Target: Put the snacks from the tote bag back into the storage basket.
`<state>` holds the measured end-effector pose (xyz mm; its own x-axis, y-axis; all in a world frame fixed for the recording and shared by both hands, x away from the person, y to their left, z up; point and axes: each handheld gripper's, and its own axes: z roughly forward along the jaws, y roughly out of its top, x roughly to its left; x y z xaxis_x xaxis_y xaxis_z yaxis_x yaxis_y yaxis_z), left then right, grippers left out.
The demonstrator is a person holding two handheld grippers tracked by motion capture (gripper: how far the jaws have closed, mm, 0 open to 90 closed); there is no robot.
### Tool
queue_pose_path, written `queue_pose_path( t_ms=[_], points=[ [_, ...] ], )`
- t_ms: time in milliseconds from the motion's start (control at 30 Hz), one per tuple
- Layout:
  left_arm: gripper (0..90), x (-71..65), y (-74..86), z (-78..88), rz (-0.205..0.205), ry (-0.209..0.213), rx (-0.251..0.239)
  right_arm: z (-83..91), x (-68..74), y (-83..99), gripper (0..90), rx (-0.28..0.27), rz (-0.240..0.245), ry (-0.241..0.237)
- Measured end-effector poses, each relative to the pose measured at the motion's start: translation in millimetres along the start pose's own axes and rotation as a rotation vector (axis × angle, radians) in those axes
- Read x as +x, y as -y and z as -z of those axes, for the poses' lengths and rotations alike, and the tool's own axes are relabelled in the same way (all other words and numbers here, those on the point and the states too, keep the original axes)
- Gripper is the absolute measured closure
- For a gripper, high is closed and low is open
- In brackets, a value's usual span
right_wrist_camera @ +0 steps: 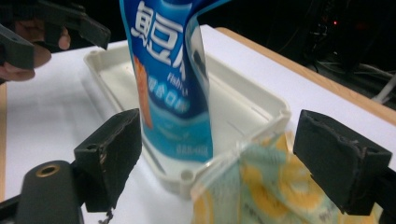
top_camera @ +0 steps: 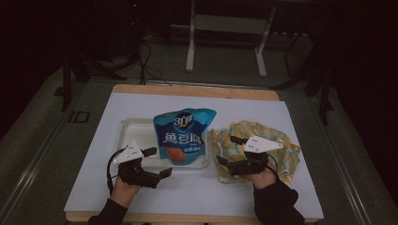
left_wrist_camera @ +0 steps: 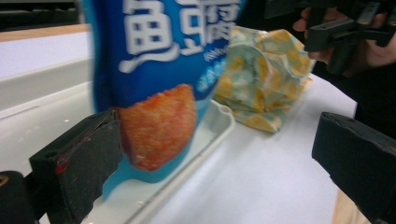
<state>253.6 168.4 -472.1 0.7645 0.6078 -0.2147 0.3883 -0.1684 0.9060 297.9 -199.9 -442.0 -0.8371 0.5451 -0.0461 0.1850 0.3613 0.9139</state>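
On the counter (top_camera: pixel 141 197) a tray (top_camera: pixel 129 129) sits left of centre, and a snack bag (top_camera: pixel 183 133) lies in it — over its right half. Just right of the tray lies a crumpled patterned bag (top_camera: pixel 281 140), touching the tray's near right corner. The left hand-held gripper (top_camera: pixel 157 161) is at the tray's near edge — the right hand-held gripper (top_camera: pixel 225 150) over the patterned bag.

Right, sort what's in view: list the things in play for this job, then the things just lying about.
In play:
blue snack bag
white tray
yellow patterned bag
left tongs, open
right tongs, open

Lying about:
white frame beyond the table
floor cables
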Motion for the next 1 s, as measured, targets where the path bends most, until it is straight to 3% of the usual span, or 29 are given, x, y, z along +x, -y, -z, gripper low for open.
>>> queue_pose_path(
  t_ms=[300,467,533,1000],
  points=[
    [2.1,-19.7,2.2,-6.8,-0.052,0.031,0.024,28.6,-2.0,21.6,15.1,-0.002,-0.018,0.032],
    [2.1,-26.6,2.1,-15.4,-0.052,0.071,0.027,39.7,-5.1,28.0,15.1,-0.006,-0.027,0.053],
    [2.1,-30.3,3.4,-23.1,-0.061,0.096,0.053,47.3,-6.6,33.9,15.0,-0.004,-0.039,0.068],
    [2.1,-44.8,6.3,-50.4,-0.093,0.157,0.092,77.0,-8.8,57.9,14.9,-0.001,-0.071,0.147]
  ],
)
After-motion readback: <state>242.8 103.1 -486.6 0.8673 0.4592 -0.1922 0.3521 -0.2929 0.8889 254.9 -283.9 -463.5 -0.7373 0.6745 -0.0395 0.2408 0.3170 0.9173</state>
